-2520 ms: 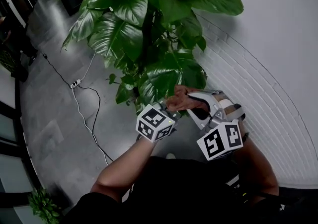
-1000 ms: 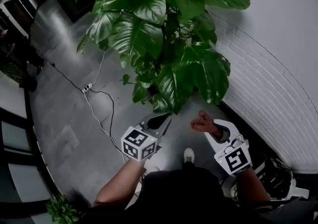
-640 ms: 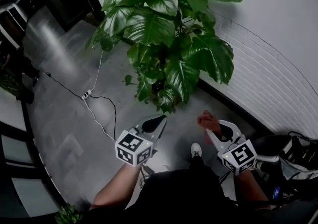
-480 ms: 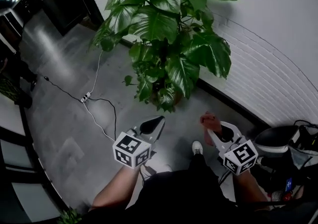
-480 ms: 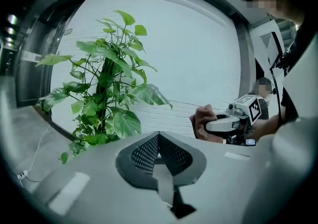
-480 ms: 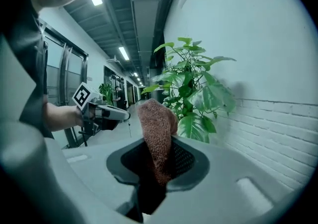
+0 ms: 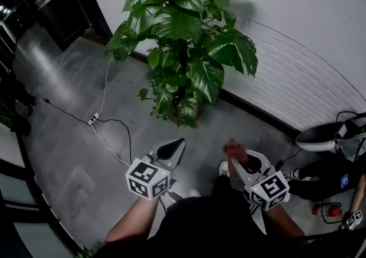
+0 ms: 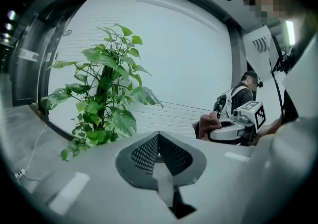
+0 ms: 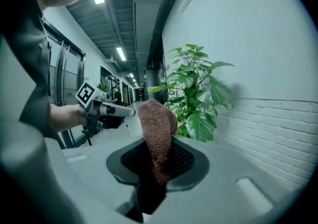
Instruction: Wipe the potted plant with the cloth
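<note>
Office corridor — ceiling strip lights [image 9: 120, 53], white brick wall [image 7: 297, 88], tiled floor [image 7: 68, 154].

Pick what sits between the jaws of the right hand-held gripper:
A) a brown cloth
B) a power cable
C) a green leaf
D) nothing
A: the right gripper view shows the brown cloth clamped in the right hand-held gripper, apart from the potted plant.

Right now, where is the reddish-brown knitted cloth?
The reddish-brown knitted cloth is lower right of centre in the head view, pinched by the right gripper, short of the leafy green potted plant by the white brick wall.
</note>
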A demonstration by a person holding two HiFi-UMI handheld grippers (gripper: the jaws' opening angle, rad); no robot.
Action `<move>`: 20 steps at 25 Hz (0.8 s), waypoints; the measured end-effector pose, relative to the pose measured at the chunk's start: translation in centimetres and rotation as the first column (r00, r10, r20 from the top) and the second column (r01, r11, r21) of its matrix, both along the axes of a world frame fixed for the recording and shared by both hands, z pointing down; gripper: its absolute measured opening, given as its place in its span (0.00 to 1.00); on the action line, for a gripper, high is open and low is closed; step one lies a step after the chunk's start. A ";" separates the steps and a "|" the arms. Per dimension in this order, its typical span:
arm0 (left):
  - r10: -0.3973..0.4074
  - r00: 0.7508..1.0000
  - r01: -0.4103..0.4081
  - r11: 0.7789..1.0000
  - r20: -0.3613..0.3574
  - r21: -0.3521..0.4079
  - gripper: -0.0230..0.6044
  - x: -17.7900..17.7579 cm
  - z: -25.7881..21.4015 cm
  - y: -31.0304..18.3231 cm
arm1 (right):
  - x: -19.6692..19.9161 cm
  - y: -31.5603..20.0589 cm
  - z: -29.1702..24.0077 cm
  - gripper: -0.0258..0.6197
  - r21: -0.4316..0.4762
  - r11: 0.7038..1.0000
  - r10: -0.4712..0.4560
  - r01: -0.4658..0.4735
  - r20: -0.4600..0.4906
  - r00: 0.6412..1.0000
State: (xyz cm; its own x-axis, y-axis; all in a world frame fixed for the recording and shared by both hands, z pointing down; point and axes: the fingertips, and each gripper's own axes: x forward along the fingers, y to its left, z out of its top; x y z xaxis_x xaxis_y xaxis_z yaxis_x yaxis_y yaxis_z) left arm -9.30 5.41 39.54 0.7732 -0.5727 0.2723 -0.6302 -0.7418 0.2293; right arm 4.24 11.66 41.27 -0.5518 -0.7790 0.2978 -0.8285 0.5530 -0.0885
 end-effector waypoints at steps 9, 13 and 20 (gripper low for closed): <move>-0.003 1.000 0.004 1.000 -0.031 0.017 0.06 -0.6 -0.7 1.9 | -1.9 2.1 -0.3 0.14 0.018 0.999 -0.032 0.033 -0.028 0.999; 0.000 1.000 0.000 1.000 -0.021 0.025 0.06 -0.7 -0.7 2.5 | -2.0 2.6 -0.3 0.14 0.015 1.000 -0.023 0.023 -0.022 0.999; -0.009 1.000 0.010 0.999 -0.018 0.032 0.06 -1.4 -0.8 2.7 | -2.5 3.0 -0.2 0.14 0.016 1.000 -0.023 0.023 -0.015 1.000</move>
